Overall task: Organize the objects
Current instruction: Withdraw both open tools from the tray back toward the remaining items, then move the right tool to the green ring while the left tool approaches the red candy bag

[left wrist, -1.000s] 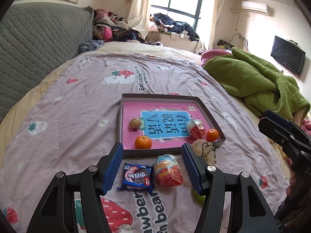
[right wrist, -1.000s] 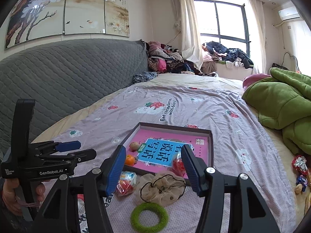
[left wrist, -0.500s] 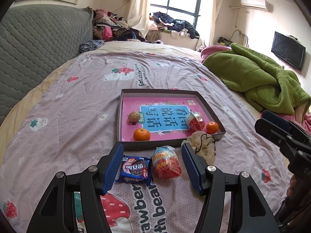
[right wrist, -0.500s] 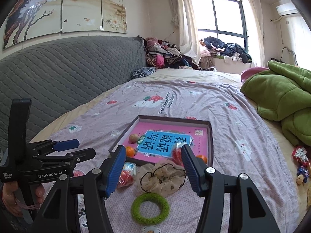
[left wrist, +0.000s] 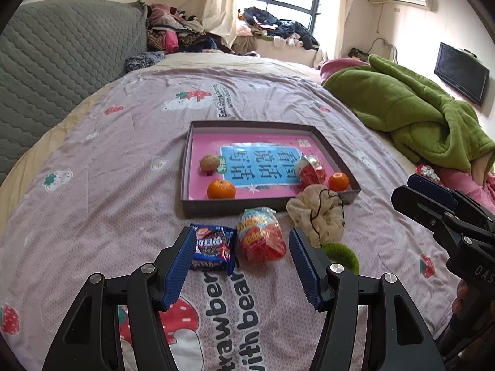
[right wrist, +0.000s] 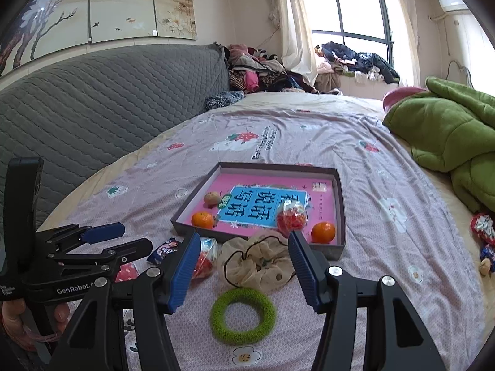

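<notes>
A shallow grey box (left wrist: 272, 207) (right wrist: 340, 204) with a pink lining lies on the bed. It holds two oranges (left wrist: 221, 189) (left wrist: 338, 181), a brown nut-like ball (left wrist: 209, 162) and a red snack bag (left wrist: 311, 170). In front of it lie a blue cookie pack (left wrist: 213, 245), a red snack bag (left wrist: 262, 239), a beige scrunchie (right wrist: 258, 262) and a green ring (right wrist: 243, 315). My left gripper (left wrist: 241, 267) is open just short of the cookie pack and snack bag. My right gripper (right wrist: 243, 273) is open above the scrunchie and ring.
A green blanket (left wrist: 411, 114) is heaped at the right of the bed. A grey quilted headboard (right wrist: 92, 102) runs along the left. Small wrapped items (right wrist: 482, 241) lie at the bed's right edge. Clothes pile by the window (left wrist: 278, 31).
Both grippers have drawn back slightly and risen; the box and loose items sit a little farther ahead. Nothing was grasped or moved.
</notes>
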